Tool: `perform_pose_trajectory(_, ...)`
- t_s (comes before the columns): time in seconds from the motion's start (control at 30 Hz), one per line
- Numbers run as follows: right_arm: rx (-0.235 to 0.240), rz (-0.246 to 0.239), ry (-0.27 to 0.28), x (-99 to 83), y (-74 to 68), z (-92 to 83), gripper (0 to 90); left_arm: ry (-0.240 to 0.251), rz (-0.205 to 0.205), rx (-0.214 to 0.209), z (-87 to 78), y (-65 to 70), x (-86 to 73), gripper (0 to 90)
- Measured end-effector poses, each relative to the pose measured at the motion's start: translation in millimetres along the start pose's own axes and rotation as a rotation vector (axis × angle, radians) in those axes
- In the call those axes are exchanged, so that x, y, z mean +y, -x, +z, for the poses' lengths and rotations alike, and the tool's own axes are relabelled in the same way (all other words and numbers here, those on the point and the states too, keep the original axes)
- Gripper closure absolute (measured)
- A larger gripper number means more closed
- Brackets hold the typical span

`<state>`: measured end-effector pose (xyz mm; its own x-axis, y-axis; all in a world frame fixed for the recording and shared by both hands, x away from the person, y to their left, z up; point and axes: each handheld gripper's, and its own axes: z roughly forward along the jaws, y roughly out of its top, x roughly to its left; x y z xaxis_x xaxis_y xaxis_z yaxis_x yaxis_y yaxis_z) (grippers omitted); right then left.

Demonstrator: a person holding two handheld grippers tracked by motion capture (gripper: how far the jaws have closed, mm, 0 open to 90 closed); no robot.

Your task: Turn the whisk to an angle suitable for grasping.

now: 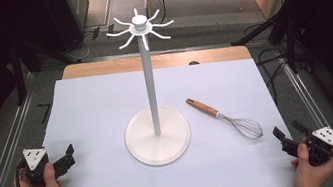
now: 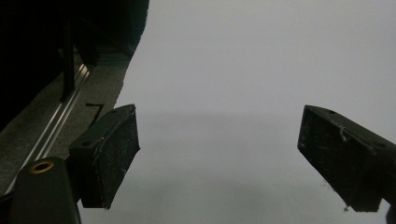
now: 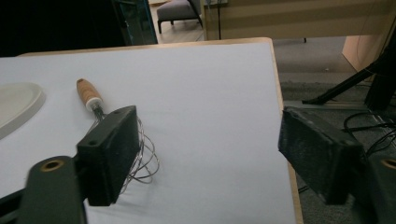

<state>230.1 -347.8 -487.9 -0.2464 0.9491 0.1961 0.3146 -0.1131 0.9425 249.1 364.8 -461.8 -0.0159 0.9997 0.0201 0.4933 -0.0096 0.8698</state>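
A white stand (image 1: 148,76) with several hooks at its top rises from a round base (image 1: 160,147) in the middle of the pale sheet (image 1: 105,103). To its right lies a whisk (image 1: 226,117) with a wooden handle and a wire head (image 3: 142,158); its handle (image 3: 88,92) points away toward the stand's base (image 3: 16,102). My left gripper (image 1: 69,158) rests at the sheet's front left corner, jaws wide apart over bare sheet, as the left gripper view (image 2: 218,158) shows. My right gripper (image 1: 287,136) sits at the front right corner, open (image 3: 210,144), the whisk just beyond its left jaw.
The wooden table edge (image 1: 159,60) runs along the back of the sheet. Metal rails (image 1: 8,159) flank the table on both sides. Black tripod legs and cables (image 1: 280,55) lie on the floor at the right. The sheet's right edge (image 3: 280,107) is close to my right gripper.
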Motion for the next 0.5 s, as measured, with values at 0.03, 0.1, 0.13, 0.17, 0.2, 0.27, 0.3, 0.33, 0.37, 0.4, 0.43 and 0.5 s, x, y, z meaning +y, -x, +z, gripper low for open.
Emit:
perform_pose_trajectory(0.03,0.000,0.000,0.000,0.0,0.0,0.0,23.5,0.000,0.000,0.000,0.0,0.0,0.0,13.2)
perform_pose_trajectory(0.1,0.021,0.005,0.002,0.0,1.8,-0.7,29.0,0.000,0.001,0.000,-0.1,0.0,0.0,13.2)
perform_pose_trajectory(0.13,0.003,0.003,-0.014,0.4,0.4,0.8,28.5,0.000,0.000,0.000,-0.1,0.1,0.0,13.1)
perform_pose_trajectory(0.17,-0.019,-0.010,-0.032,0.9,-2.2,2.3,28.2,0.002,0.001,0.000,-0.1,0.1,0.0,13.2)
perform_pose_trajectory(0.2,-0.030,-0.018,-0.045,1.0,-4.6,3.1,28.9,0.003,0.000,0.000,-0.2,0.1,-0.1,13.2)
perform_pose_trajectory(0.27,-0.037,-0.034,-0.064,1.2,-6.8,4.3,28.2,0.006,0.000,0.000,-0.2,0.1,-0.1,13.2)
perform_pose_trajectory(0.3,-0.048,-0.027,-0.087,1.6,-7.4,6.3,27.0,0.006,0.000,0.000,-0.4,0.1,-0.2,13.2)
perform_pose_trajectory(0.33,-0.046,-0.026,-0.089,1.7,-7.0,6.4,26.8,0.006,0.000,0.000,-0.4,0.1,-0.2,13.2)
perform_pose_trajectory(0.37,-0.046,-0.026,-0.089,1.7,-7.0,6.4,26.8,0.007,0.000,0.001,-0.6,0.1,-0.2,13.2)
perform_pose_trajectory(0.4,-0.047,-0.018,-0.093,1.8,-7.1,6.1,26.2,0.006,0.000,0.000,-0.4,0.1,-0.2,13.2)
perform_pose_trajectory(0.43,-0.052,-0.014,-0.097,1.9,-7.1,6.4,27.3,0.006,0.000,0.000,-0.2,0.1,-0.2,13.2)
perform_pose_trajectory(0.5,-0.049,-0.008,-0.112,2.6,-6.2,7.5,29.2,0.003,0.005,0.003,-0.3,0.5,-0.1,13.2)
